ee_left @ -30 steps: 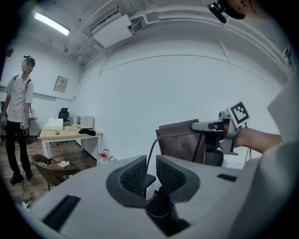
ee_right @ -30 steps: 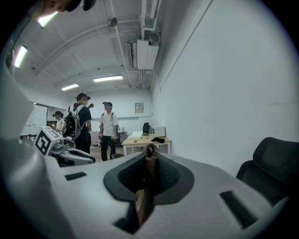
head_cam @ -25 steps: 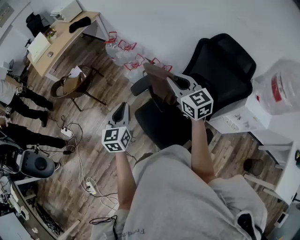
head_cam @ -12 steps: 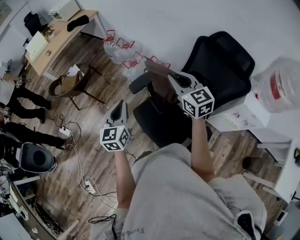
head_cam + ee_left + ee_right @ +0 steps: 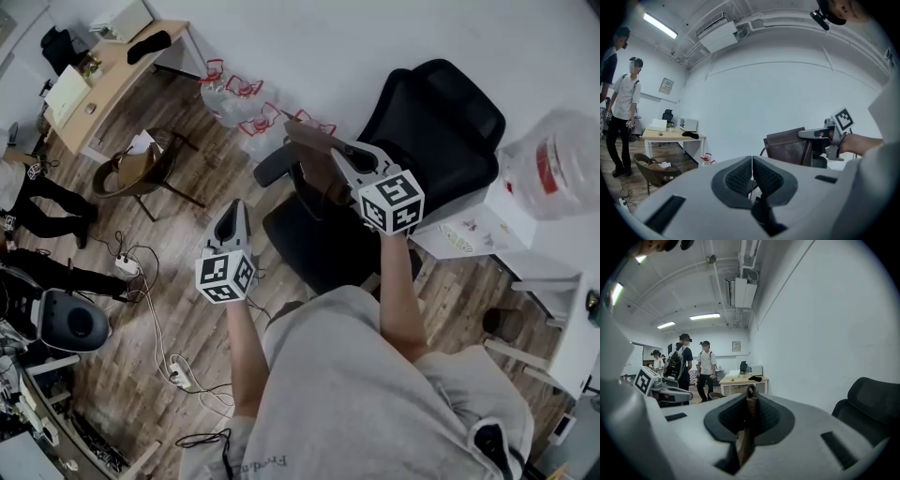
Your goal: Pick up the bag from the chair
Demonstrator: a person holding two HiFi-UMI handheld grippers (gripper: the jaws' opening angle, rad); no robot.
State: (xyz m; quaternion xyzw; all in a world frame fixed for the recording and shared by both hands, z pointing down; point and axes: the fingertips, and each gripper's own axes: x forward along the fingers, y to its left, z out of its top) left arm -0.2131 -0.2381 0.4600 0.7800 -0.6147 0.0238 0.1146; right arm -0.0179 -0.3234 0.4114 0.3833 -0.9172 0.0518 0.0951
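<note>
The right gripper (image 5: 330,157), near the centre of the head view, is clenched on the thin brown leather strap (image 5: 750,405) of a flat, dark brown leather bag (image 5: 316,176); in the right gripper view the strap stands upright between the two dark ribbed pads. The bag hangs from that strap over the left front part of the black mesh-backed office chair (image 5: 441,141), beside its grey armrest (image 5: 272,167). Whether the bag's bottom rests on the seat cannot be told. The left gripper (image 5: 752,171) sits lower left of the bag, well apart from it, with its jaws pressed together on nothing. A light wooden desk (image 5: 122,70) fills the upper left corner, with a brown round-backed chair (image 5: 141,171) below it on the wooden plank floor (image 5: 187,319).
</note>
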